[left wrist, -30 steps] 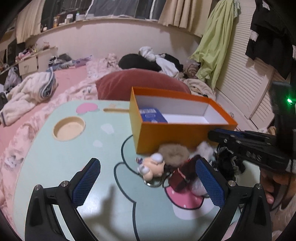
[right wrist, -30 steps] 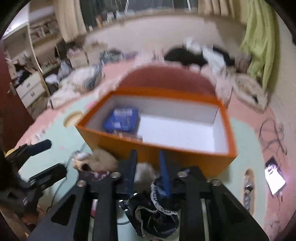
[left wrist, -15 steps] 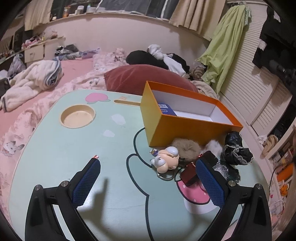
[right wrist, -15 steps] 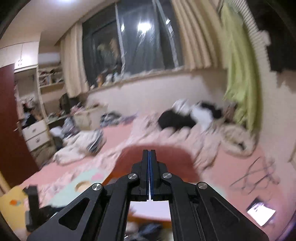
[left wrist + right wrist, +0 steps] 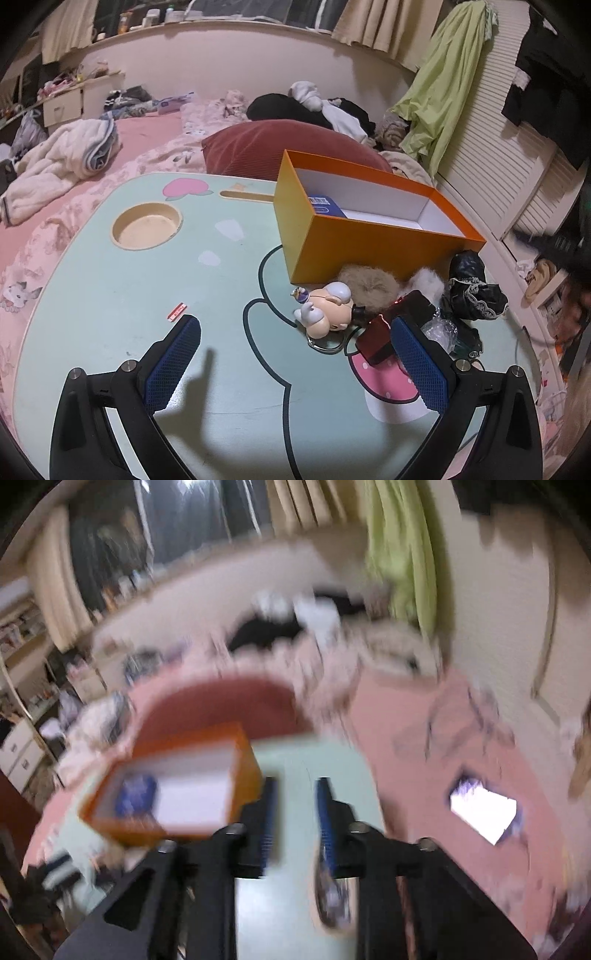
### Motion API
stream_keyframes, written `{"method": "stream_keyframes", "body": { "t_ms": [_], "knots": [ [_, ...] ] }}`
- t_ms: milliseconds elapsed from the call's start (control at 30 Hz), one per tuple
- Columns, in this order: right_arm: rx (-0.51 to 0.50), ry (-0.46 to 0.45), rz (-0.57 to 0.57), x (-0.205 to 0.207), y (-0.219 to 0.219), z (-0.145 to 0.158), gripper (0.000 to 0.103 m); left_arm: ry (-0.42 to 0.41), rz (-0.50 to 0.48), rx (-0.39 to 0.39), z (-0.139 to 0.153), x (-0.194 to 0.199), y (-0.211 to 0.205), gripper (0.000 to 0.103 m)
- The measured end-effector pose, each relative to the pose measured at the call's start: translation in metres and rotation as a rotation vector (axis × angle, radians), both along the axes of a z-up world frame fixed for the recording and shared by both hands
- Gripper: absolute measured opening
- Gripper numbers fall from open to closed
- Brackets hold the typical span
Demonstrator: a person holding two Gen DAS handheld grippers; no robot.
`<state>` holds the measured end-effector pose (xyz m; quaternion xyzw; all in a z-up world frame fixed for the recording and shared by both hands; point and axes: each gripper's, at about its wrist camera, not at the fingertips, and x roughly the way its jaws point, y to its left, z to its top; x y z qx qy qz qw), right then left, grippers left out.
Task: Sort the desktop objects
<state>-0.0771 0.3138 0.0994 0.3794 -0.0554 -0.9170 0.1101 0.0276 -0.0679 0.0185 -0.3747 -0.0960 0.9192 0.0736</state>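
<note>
Orange box (image 5: 373, 236) holds only a blue packet (image 5: 327, 206); the figurine (image 5: 328, 308) and remaining clutter await sorting. Left gripper (image 5: 295, 369) jaws wide, empty; right gripper (image 5: 295, 812) jaws slightly parted, empty.

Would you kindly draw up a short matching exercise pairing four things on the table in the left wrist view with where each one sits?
Things:
1. blue box
2. pig figurine
3. red scrap
4. black pouch

Places:
A. just beyond the left gripper's left fingertip
B. inside the orange box, at its left end
C. at the orange box's right front corner
D. on the table in front of the orange box, beside a brown fluffy ball

Pairs: 1-B, 2-D, 3-A, 4-C
</note>
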Motion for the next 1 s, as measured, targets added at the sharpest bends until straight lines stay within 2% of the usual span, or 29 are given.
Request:
{"method": "stream_keyframes", "body": {
  "t_ms": [67, 133, 200, 300, 433, 500, 633, 833, 933, 1000],
  "knots": [
    [0.032, -0.050, -0.029, 0.005, 0.003, -0.018, 0.039, 0.000, -0.001, -0.002, 0.000, 0.000, 0.001, 0.103],
    [0.061, -0.057, -0.076, 0.012, 0.011, -0.028, 0.049, -0.001, 0.000, -0.001, 0.000, 0.000, 0.001, 0.103],
    [0.065, -0.041, -0.119, 0.021, 0.021, -0.027, 0.065, -0.003, -0.002, 0.000, 0.000, 0.000, 0.001, 0.103],
    [0.043, -0.012, -0.160, 0.029, 0.034, -0.018, 0.067, -0.002, -0.002, -0.001, 0.000, 0.000, 0.001, 0.103],
    [-0.072, 0.104, -0.193, 0.038, 0.052, 0.011, 0.067, 0.006, -0.006, -0.003, 0.003, 0.001, 0.003, 0.103],
    [-0.090, 0.177, -0.193, 0.045, 0.050, 0.026, 0.069, 0.009, -0.006, -0.005, 0.003, 0.001, 0.004, 0.103],
    [-0.051, 0.200, -0.082, 0.050, 0.019, 0.033, 0.071, 0.014, -0.007, -0.005, 0.006, -0.001, 0.004, 0.103],
    [-0.020, 0.149, 0.131, 0.066, -0.054, 0.004, 0.071, 0.040, -0.030, -0.016, 0.022, -0.011, 0.006, 0.101],
    [-0.061, 0.094, 0.228, 0.073, -0.085, -0.017, 0.071, 0.065, -0.060, -0.043, 0.041, -0.028, 0.010, 0.082],
    [-0.075, 0.061, 0.284, 0.080, -0.105, -0.029, 0.071, 0.067, -0.073, -0.067, 0.055, -0.045, 0.014, 0.076]
  ]
}}
